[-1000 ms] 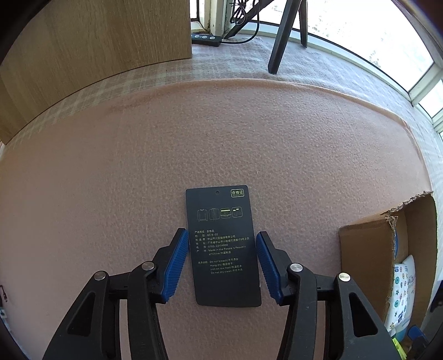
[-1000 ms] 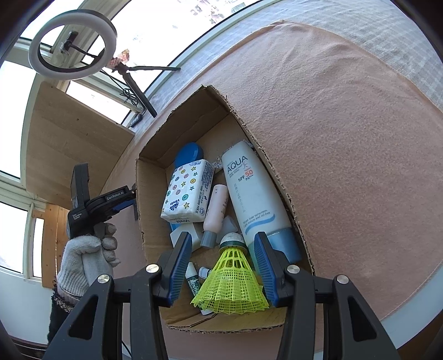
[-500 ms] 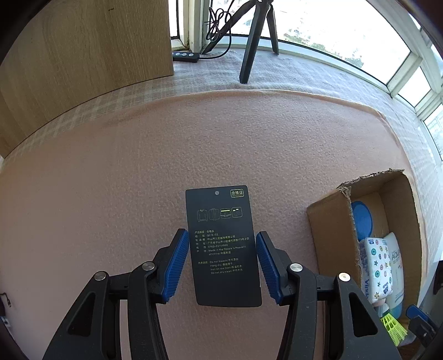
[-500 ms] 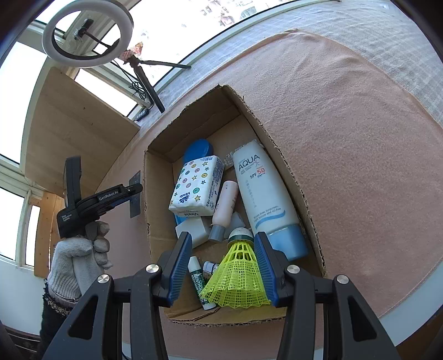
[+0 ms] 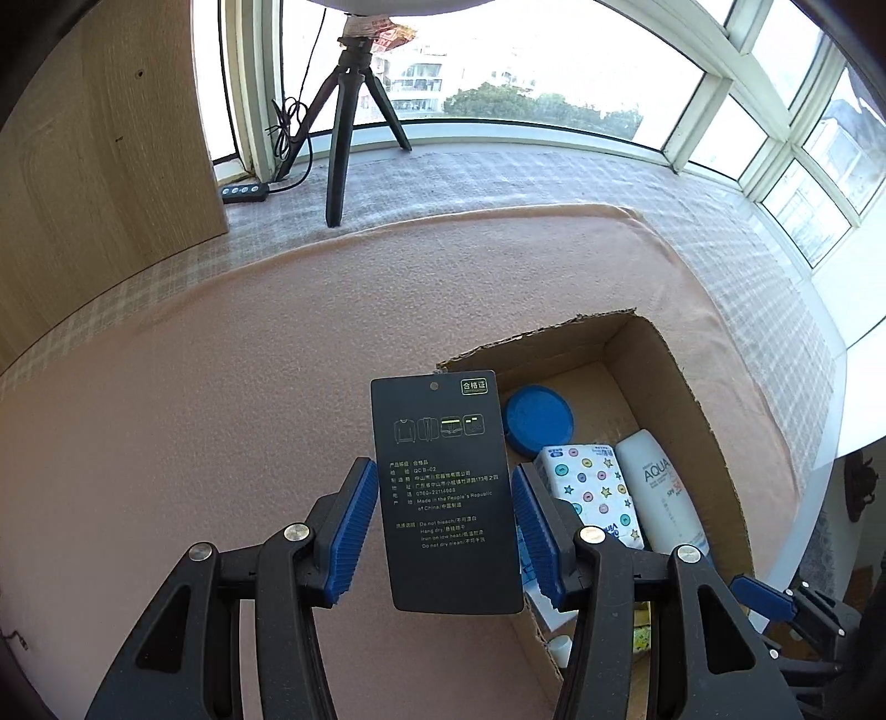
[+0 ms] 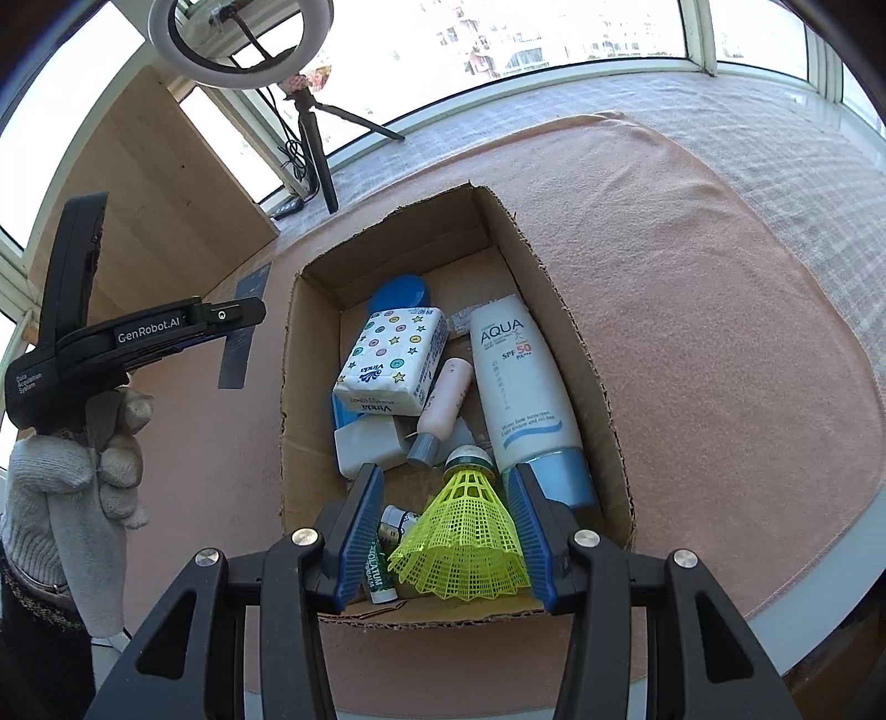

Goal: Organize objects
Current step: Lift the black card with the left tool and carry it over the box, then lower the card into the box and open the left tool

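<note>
A black garment tag point(image 5: 446, 493) printed with care symbols and small text stands upright between the blue pads of the left claw point(image 5: 444, 529), which grips it by its side edges at a middling opening; the tag hangs in the air above the pink cloth point(image 5: 194, 387) at the left wall of the cardboard box point(image 5: 698, 410). From the right wrist view the same tag shows edge-on beside that wall, carried by the left claw, which a hand in a white knit glove point(image 6: 66, 482) holds. The right claw point(image 6: 446, 526) is closed on a yellow-green plastic shuttlecock point(image 6: 462, 545), its skirt pinched between the blue pads, its green-banded cork pointing away from the camera; it hangs over the near end of the box. Inside the box lie a white Aqua sunscreen bottle point(image 6: 520, 393) along the right wall, a Vinda tissue pack point(image 6: 393, 360) patterned with buttons and stars, a round blue lid point(image 6: 398, 291) towards the far end, a small pale pink bottle with a grey cap point(image 6: 443, 410), a white rectangular container point(image 6: 368, 446) and a green-labelled lip balm stick point(image 6: 379, 565) by the near wall. The box sits on the pink cloth, which covers the desk; a checked cloth point(image 5: 526, 177) lies beyond it towards the windows. A black tripod point(image 5: 346, 127) stands there, bearing a ring light point(image 6: 238, 39), with a cable remote point(image 5: 246, 192) beside a wooden panel point(image 5: 99, 166).
</note>
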`<move>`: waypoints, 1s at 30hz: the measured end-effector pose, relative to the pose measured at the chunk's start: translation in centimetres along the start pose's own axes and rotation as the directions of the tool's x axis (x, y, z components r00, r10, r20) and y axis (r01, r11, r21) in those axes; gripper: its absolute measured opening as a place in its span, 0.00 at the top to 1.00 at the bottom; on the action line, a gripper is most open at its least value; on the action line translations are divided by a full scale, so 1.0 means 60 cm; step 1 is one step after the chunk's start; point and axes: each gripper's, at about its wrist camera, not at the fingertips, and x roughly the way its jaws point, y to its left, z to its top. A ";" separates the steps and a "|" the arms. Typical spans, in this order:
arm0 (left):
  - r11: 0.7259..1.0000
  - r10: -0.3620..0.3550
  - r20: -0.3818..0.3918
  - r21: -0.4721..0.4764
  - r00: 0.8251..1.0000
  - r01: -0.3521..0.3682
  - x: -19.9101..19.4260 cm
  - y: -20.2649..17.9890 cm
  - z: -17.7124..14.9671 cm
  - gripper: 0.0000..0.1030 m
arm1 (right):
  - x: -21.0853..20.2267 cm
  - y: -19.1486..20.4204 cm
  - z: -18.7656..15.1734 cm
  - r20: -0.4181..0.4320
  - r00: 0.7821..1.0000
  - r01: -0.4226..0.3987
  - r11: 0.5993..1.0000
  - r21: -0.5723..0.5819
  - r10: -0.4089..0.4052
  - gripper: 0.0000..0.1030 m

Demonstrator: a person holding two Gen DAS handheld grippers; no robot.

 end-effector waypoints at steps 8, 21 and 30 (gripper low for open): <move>0.997 -0.050 -0.015 0.063 0.999 0.051 0.011 -0.081 -0.011 0.48 | -0.007 -0.003 -0.010 0.010 1.000 0.026 1.000 -0.005 -0.026 0.58; 0.989 -0.086 -0.030 0.122 0.996 0.089 0.006 -0.154 -0.031 0.47 | -0.016 -0.014 -0.018 0.020 0.999 0.038 0.999 0.009 -0.039 0.58; 0.987 -0.097 -0.029 0.126 0.995 0.100 -0.007 -0.163 -0.036 0.47 | -0.017 -0.013 -0.021 0.020 0.999 0.040 0.999 0.010 -0.040 0.58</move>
